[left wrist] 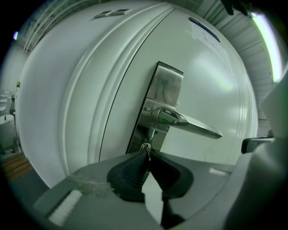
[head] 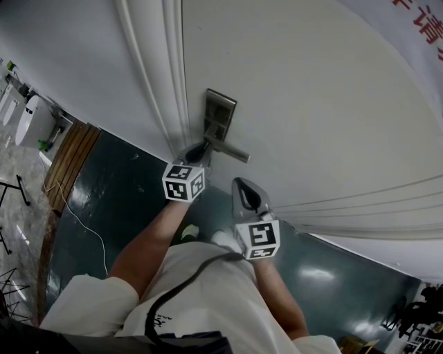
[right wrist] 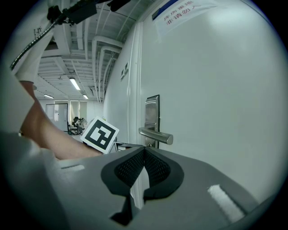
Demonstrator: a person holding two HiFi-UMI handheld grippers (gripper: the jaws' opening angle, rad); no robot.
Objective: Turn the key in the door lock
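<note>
On the white door [head: 311,90] sits a steel lock plate [head: 220,110] with a lever handle [head: 230,149]. My left gripper [head: 199,149] reaches in just under that handle. In the left gripper view, my left gripper [left wrist: 147,155] is shut on the small metal key [left wrist: 145,149], which sticks out of the lock plate [left wrist: 165,92] below the handle [left wrist: 191,125]. My right gripper [head: 240,182] hangs back from the door, below and right of the handle. In the right gripper view, my right gripper [right wrist: 144,149] is shut with nothing between its pads, and the lock plate [right wrist: 152,112] and handle [right wrist: 156,134] lie ahead.
The raised door frame moulding [head: 163,76] runs left of the lock. A dark green floor [head: 118,200] lies below, with a wooden strip [head: 73,155] and a white cable [head: 76,214] at the left. A paper notice [right wrist: 182,10] hangs high on the door.
</note>
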